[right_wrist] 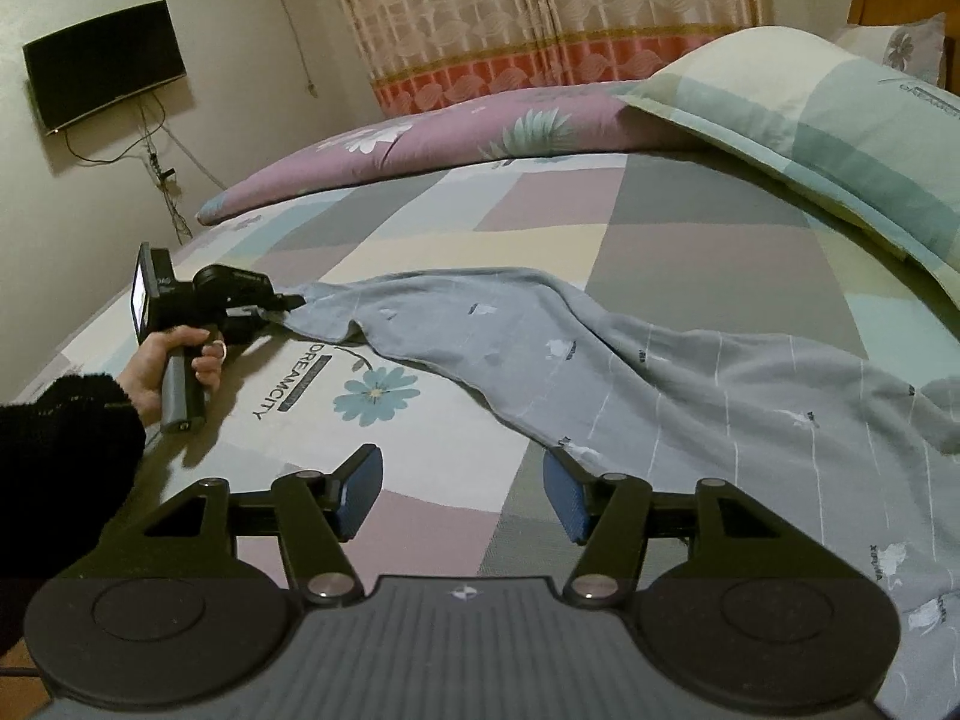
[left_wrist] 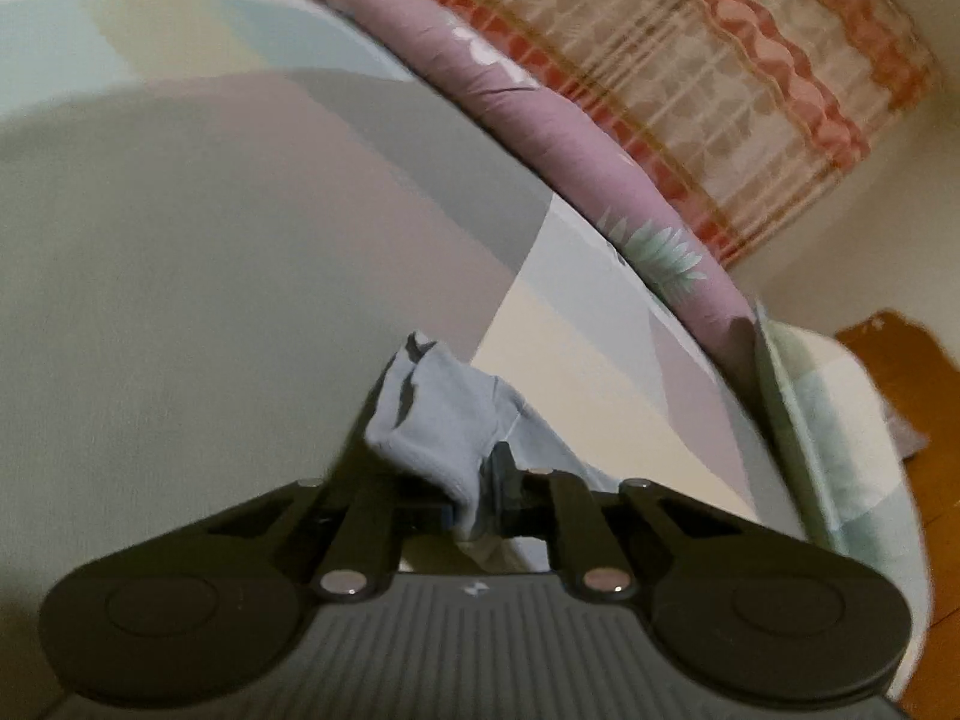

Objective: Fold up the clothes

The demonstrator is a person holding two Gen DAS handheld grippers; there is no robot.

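Observation:
A grey-blue printed garment [right_wrist: 630,360] lies stretched across the bed from left to right. My left gripper [right_wrist: 288,306], held by a hand in a black sleeve, is shut on the garment's far left end. In the left wrist view that gripper [left_wrist: 438,420] pinches a bunched fold of the grey-blue cloth [left_wrist: 444,414] between its fingers. My right gripper [right_wrist: 462,495] stands open near the bed's front, its blue pads [right_wrist: 360,495] apart and empty. Its right finger sits just at the garment's lower edge.
The bed carries a patchwork sheet [right_wrist: 420,228] with a blue flower print. A purple floral quilt [right_wrist: 420,138] lies along the far side and a checked pillow [right_wrist: 810,120] at the right. A wall TV [right_wrist: 102,66] and curtain [right_wrist: 540,12] stand behind.

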